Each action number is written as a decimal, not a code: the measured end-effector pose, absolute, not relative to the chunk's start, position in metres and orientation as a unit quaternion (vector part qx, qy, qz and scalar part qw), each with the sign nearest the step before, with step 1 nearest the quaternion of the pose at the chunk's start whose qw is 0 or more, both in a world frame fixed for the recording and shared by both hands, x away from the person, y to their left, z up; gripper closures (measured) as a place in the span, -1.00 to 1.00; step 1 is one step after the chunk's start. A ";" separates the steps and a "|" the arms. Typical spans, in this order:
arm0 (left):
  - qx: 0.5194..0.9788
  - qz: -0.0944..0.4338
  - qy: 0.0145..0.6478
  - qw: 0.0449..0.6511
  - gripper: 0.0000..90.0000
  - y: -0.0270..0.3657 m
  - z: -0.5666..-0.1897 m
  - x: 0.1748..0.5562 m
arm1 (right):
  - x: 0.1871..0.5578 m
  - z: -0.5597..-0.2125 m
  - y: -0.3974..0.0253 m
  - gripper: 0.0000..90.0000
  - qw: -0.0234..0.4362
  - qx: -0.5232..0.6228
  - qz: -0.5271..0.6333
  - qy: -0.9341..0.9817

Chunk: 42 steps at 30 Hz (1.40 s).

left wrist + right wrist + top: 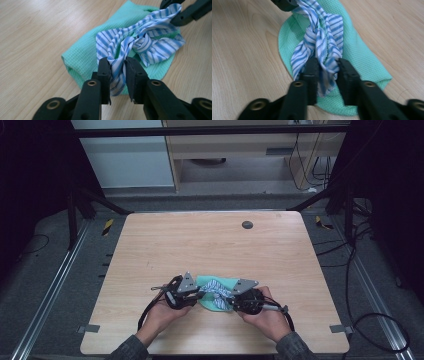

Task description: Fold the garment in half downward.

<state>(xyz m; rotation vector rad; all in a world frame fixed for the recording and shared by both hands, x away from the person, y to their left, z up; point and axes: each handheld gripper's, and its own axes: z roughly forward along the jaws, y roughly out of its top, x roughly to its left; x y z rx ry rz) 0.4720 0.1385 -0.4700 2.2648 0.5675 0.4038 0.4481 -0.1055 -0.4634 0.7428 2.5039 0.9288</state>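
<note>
Pale wood-grain table (pixel 215 245) near the person's edge, with two hands entering from below. Left gripper (pixel 117 65): jaws closed on one tail of a blue-and-white striped cloth (pixel 140 42), the fabric bunched between them and hanging out beneath. Right gripper (pixel 325 66): jaws likewise clamped on the opposite tail of the striped cloth (pixel 322 37). Between the two grippers the striped cloth crosses over itself in a loose knot, visible in the left gripper view just beyond the jaws. Beneath it lies a green waffle-weave cloth (pixel 90 50), folded or bundled and resting flat on the table; in the high view it sits between the left gripper (pixel 182 292) and the right gripper (pixel 247 297). Farther off, a small dark round disc (pixel 247 224) lies near the far edge. Judged step: tying the striped cloth around the green one, knot formed but slack. The next move likely calls for drawing both tails steadily apart, keeping both grips firm so neither tail slips.
</note>
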 end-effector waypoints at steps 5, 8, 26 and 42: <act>0.895 0.155 0.207 0.363 0.71 0.142 -0.479 0.463 | 0.438 -0.479 -0.101 0.74 0.167 0.243 0.315 0.902; 0.901 0.149 0.200 0.356 0.68 0.143 -0.485 0.457 | 0.435 -0.484 -0.100 0.74 0.162 0.241 0.311 0.905; 0.895 0.140 0.217 0.364 0.53 0.172 -0.490 0.439 | 0.425 -0.479 -0.133 0.14 0.158 0.278 0.322 0.891; 0.845 0.225 0.370 0.313 -0.39 0.244 -0.495 0.485 | 0.462 -0.496 -0.202 -0.76 0.202 0.447 0.303 0.817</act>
